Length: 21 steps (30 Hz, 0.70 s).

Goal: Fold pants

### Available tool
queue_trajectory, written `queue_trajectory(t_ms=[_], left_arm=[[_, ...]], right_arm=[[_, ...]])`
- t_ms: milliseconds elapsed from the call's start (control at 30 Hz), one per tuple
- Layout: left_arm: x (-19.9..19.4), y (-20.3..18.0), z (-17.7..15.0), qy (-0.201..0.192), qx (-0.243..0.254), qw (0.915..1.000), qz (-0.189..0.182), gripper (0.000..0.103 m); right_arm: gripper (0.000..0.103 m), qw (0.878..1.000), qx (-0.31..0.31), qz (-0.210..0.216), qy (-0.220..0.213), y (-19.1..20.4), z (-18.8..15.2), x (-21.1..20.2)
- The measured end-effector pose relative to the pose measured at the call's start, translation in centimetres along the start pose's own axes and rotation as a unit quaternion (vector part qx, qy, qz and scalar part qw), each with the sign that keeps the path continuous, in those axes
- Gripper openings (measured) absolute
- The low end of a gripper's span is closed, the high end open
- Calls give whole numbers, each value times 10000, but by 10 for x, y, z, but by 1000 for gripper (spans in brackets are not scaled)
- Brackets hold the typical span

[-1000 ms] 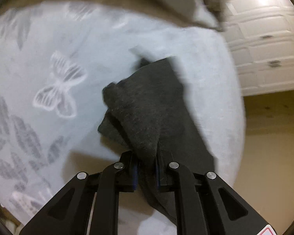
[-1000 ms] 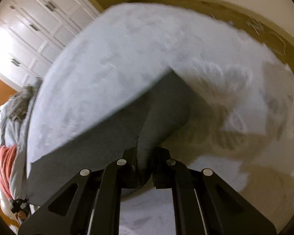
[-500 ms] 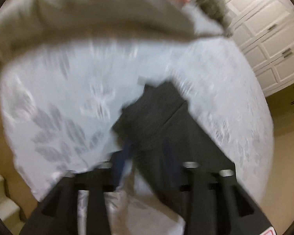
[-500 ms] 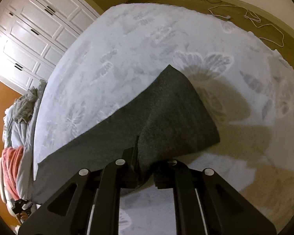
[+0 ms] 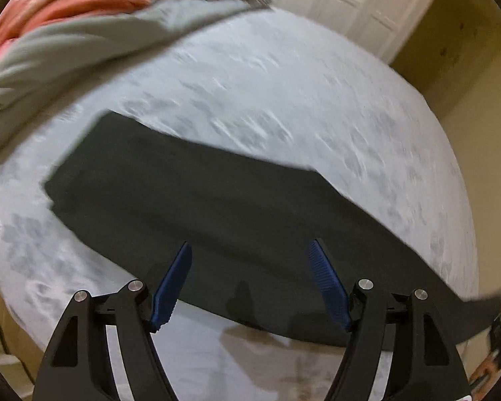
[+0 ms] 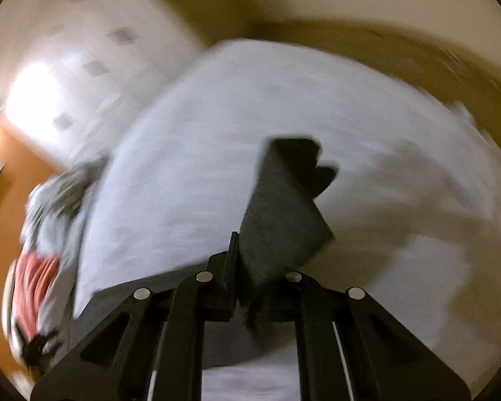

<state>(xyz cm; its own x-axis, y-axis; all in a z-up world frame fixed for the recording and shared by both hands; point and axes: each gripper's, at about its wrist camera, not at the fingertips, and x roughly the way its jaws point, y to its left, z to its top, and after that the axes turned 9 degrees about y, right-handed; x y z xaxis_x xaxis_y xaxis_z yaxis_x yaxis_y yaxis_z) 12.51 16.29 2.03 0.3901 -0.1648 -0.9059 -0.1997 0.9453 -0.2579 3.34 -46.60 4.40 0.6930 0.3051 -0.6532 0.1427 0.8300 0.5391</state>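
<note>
The dark grey pants (image 5: 217, 207) lie as a long flat strip across the pale patterned bedspread (image 5: 284, 100) in the left wrist view. My left gripper (image 5: 252, 260) is open and empty, its blue pads (image 5: 175, 280) spread wide just above the pants' near edge. In the right wrist view my right gripper (image 6: 247, 267) is shut on an end of the pants (image 6: 280, 214), which rises from the jaws as a lifted fold; the view is blurred by motion.
A heap of grey and coral bedding (image 5: 60, 16) lies at the far left end of the bed, also in the right wrist view (image 6: 40, 267). White panelled closet doors (image 5: 344, 3) stand behind the bed. Tan floor (image 5: 484, 117) runs along its right side.
My left gripper has let go of the pants and opened wide, drawing back so the whole strip shows. My right gripper keeps its hold and swings fast, lifting its end.
</note>
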Motion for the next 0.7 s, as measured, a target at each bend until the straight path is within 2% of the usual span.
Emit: queue_trajectory(t_ms=[67,133,167,233,300,333,400,467,567,600,633,667,700], left_arm=[[13,-19,-5,119,165,9998,30,70],[18,-37,-11,139,320,9994,75,70],[22,-47,-14,142,415,9990,107,70],[29,-61,-17,173,569,9981,151,70],[34,-71,-20,230,686,9973,147,70],[38,-75,-21,270,759,9966,165,70],[45,-83,-25,365,892,9950,247,70],[49,-83,-26,407,935,9944,260,70],[44,-79,-27,400,977,9942,192,70],[41,-76,-27,362,970,9945,140,70],[38,-73,-27,324,981,9946,89,70],[36,-70,-27,288,976,9948,78,73],[34,-68,-26,259,961,9950,79,75]], right_arm=[[10,9952,-826,507,129,74,-12,9],[10,9828,-1510,965,454,140,-36,32],[10,9756,-1809,1064,651,168,-51,48],[10,9632,-2368,908,890,202,-78,76],[10,9539,-2705,623,1141,220,-100,107],[10,9511,-2710,493,1395,223,-111,130],[10,9496,-2642,384,1645,220,-118,151],[10,9531,-2586,308,1542,223,-115,155],[12,9554,-2790,146,961,239,-109,129],[19,9534,-2879,169,884,246,-112,125],[25,9496,-2949,237,1034,249,-118,130],[54,9441,-3018,300,1293,252,-123,140],[72,9385,-3061,324,1565,253,-130,154]])
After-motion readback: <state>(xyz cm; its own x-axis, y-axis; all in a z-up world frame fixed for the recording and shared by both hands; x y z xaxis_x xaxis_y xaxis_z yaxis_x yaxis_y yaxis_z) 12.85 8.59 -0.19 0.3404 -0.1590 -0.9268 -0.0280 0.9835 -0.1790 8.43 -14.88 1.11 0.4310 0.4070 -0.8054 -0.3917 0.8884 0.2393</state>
